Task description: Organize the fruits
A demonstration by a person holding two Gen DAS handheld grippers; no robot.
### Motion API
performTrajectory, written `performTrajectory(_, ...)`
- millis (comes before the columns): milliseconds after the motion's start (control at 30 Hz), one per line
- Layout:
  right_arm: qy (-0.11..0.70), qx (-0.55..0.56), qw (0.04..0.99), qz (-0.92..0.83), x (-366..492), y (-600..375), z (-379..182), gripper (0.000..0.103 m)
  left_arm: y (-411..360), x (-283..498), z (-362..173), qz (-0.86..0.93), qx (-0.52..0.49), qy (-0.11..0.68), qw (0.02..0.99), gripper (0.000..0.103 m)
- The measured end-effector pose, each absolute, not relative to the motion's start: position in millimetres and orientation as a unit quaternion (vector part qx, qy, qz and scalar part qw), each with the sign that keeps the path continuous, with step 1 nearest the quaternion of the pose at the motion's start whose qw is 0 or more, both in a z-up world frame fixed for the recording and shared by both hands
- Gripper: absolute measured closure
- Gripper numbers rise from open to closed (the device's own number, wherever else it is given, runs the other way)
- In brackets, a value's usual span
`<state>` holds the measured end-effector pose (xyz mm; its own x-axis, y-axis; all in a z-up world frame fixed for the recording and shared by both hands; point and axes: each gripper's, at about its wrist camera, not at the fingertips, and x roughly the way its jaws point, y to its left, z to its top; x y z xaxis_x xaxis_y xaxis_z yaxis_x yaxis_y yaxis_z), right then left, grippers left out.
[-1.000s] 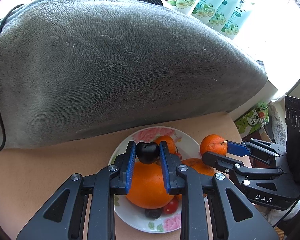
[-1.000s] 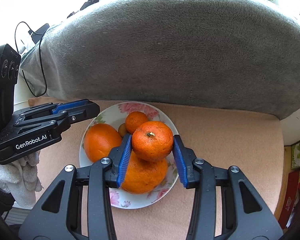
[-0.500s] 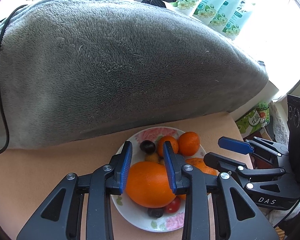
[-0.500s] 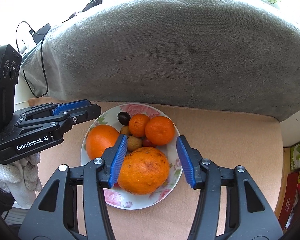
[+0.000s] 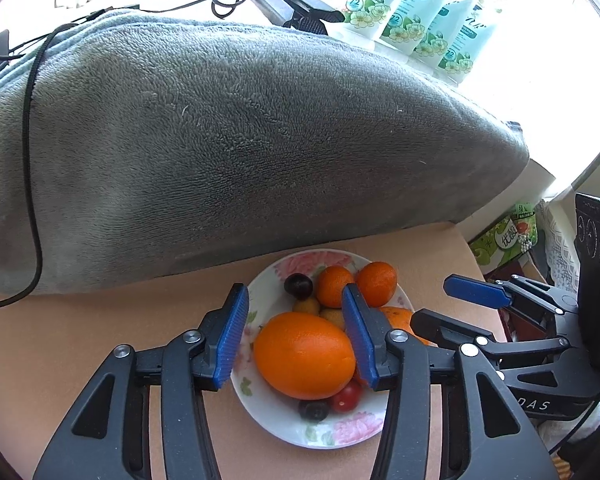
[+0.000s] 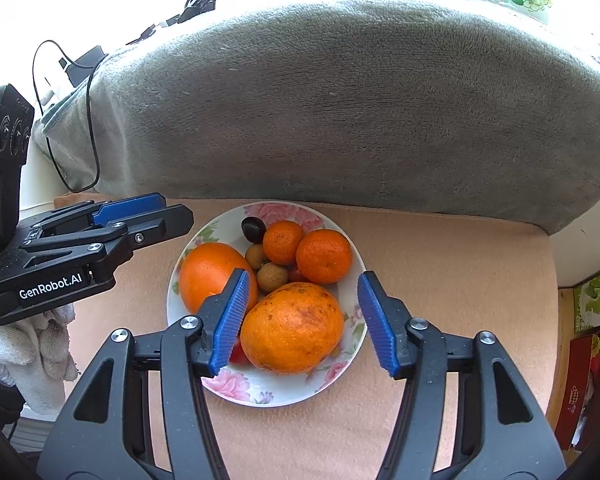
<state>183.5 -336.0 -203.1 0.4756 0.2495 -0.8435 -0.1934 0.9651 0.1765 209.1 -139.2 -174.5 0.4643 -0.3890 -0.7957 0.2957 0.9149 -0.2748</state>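
Orange citrus (image 6: pixel 292 328), dark plum (image 6: pixel 253 228), floral plate (image 6: pixel 260 394)

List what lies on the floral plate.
The floral plate holds two large oranges, two mandarins, two longans, a dark plum, a cherry tomato and a dark grape. Anything beneath the oranges is hidden.

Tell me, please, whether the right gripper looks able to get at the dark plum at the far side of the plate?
Probably not directly: the right gripper is open, but the large mottled orange and two mandarins lie between it and the dark plum; coming from above looks freer.
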Motion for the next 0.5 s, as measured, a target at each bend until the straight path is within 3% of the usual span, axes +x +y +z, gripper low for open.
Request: performTrajectory(500,0.497,0.029,0.860,0.110,169,-338,-195,0.031,-132,193,-167,-0.187,-0.050,0.478,0.856,0.038)
